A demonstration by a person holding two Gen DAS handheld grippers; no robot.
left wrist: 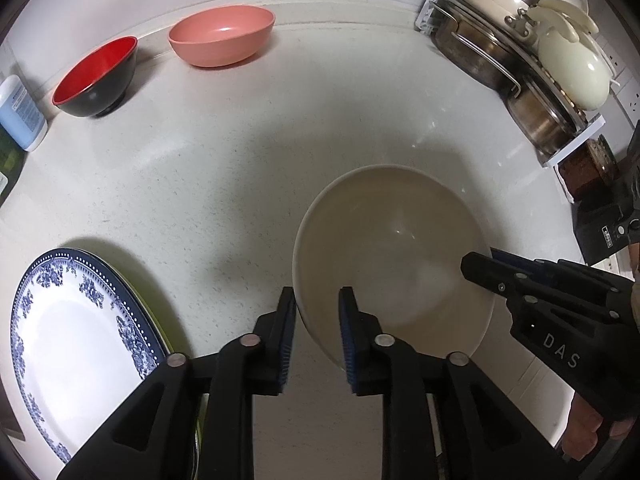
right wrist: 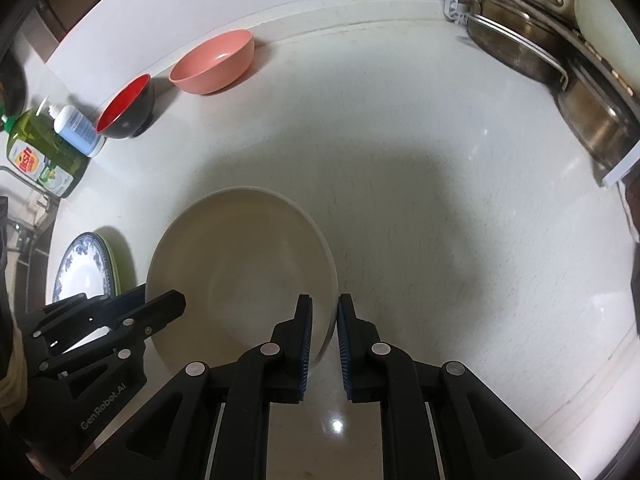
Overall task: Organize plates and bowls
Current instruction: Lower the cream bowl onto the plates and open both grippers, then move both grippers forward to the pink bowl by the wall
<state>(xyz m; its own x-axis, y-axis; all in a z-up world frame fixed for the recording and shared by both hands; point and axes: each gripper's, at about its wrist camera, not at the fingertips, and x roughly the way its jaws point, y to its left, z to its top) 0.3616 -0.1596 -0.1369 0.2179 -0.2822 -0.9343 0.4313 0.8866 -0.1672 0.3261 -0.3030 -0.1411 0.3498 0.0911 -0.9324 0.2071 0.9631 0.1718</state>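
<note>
Nearest in both wrist views is a wide, shallow beige bowl (left wrist: 394,264), sitting upright on the pale speckled bench (left wrist: 224,184) with a claw at each side of its rim. The right claw (right wrist: 325,322) straddles the right-hand wall – one blue-padded finger inside, one outside – and its jaws look pinched tight on that rim. The left claw (left wrist: 317,312) straddles the opposite edge, but here there is a visible gap between the pads and the bowl wall, so the jaws stand slightly apart and are not gripping.

The bowl looks rigid and glossy, probably ceramic or hard melamine: stiff enough to be taken by the rim, smooth enough to slip between pads, and likely to chip if dropped or knocked. Held at one side only it would tend to swing down, so a deep bite over the wall, close to the thicker lip, seems the safer hold.

Just left of it lies a blue-and-white patterned plate (left wrist: 80,344), resting on a green-edged plate beneath – flat, thin-rimmed and low to the bench, so harder to get a finger under.

Farther back, near the wall, stand a black bowl with a red inside (left wrist: 96,80) and a pink bowl (left wrist: 222,34), close together but apart. Both have steep walls that offer easy rim holds. A rack of metal pans (left wrist: 520,64) fills the far right corner.
</note>
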